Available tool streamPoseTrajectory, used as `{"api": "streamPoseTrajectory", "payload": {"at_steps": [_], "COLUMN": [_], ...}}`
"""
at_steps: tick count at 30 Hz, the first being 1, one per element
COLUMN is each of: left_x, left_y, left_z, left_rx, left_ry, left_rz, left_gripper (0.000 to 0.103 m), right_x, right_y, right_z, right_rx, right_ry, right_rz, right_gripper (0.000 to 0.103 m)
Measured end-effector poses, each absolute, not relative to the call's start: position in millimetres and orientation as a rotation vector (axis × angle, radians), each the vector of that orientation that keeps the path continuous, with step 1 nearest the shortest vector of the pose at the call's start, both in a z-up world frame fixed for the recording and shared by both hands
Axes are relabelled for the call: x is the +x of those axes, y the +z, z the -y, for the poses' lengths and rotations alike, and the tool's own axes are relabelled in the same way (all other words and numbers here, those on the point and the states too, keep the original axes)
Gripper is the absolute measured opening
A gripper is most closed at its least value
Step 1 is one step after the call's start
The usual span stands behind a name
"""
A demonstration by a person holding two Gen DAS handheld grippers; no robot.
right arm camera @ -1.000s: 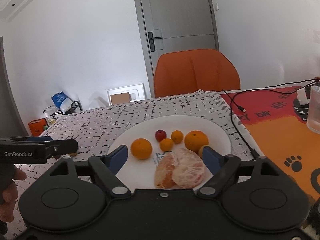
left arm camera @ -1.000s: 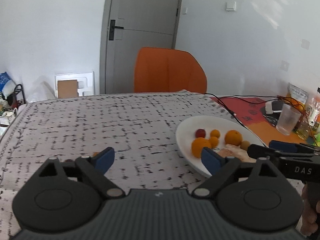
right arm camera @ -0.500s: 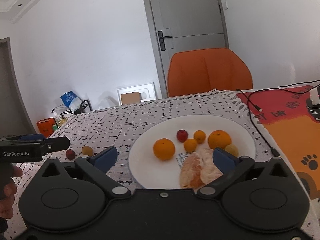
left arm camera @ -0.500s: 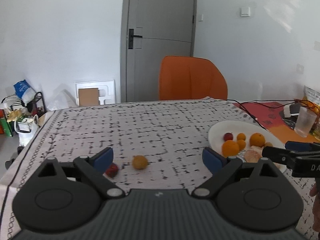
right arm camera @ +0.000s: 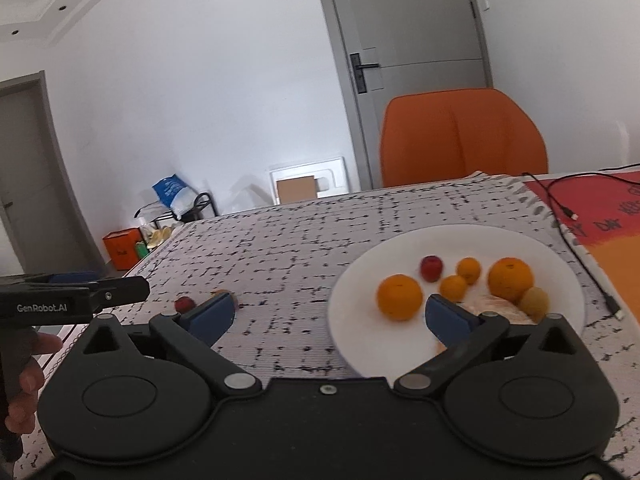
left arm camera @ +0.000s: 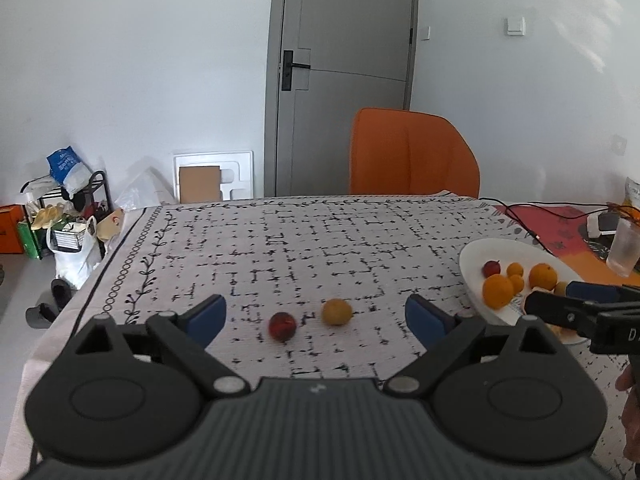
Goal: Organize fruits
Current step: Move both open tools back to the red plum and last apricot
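A small red fruit (left arm camera: 282, 325) and a small yellow-orange fruit (left arm camera: 337, 312) lie loose on the patterned tablecloth, just ahead of my open, empty left gripper (left arm camera: 316, 318). A white plate (right arm camera: 560, 256) on the right holds several oranges (right arm camera: 399, 297), a red fruit (right arm camera: 431, 268), a greenish fruit (right arm camera: 534, 302) and peeled citrus halves (right arm camera: 494, 306). My right gripper (right arm camera: 328, 316) is open and empty, low over the plate's near left rim. The plate also shows in the left wrist view (left arm camera: 472, 258), with the right gripper (left arm camera: 576, 312) over it.
An orange chair (left arm camera: 412, 152) stands at the table's far edge. A red-orange mat (right arm camera: 608, 216), a black cable (right arm camera: 576, 236) and a plastic cup (left arm camera: 624, 248) lie right of the plate. Bags and a rack (left arm camera: 64, 208) sit on the floor at left.
My left gripper has pulled back and swung left, so the two loose fruits now sit between its fingers. My right gripper has shifted left; the plate moved rightward in its view.
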State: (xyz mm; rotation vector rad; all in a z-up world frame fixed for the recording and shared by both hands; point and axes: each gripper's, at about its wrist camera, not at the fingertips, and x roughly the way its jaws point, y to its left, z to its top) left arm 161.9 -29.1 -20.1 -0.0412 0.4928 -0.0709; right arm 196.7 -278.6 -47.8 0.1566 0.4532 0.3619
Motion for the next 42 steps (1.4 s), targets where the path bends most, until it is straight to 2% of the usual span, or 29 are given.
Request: {"api": "streamPoseTrajectory", "payload": {"at_steps": [13, 24, 35, 38, 42], "left_x": [162, 164, 168, 172, 175], "left_y": [-29, -38, -37, -39, -42], "left_z": [1, -10, -19, -24, -30], "left_rx": [-0.107, -0.139, -0.164, -0.176, -0.181], "left_ry": [-0.017, -0.003, 0.0, 0.001, 0.007], "left_rz": [-0.567, -0.608, -0.566, -0.558, -0.558], "left_gripper": [0.103, 0.103, 0.103, 0.099, 0.086], "right_x": [200, 203, 215, 221, 233], "right_y": [-52, -54, -53, -52, -54], "right_z": [249, 235, 211, 202, 193], "right_rx": [0.143, 0.131, 0.084, 0.062, 0.047], "right_ry": [0.427, 0.452, 0.51, 0.528, 0.548], "right_rz": [-0.487, -0.505, -0.517, -0.522, -0.55], "right_gripper": [0.103, 0.103, 0.103, 0.098, 0.084]}}
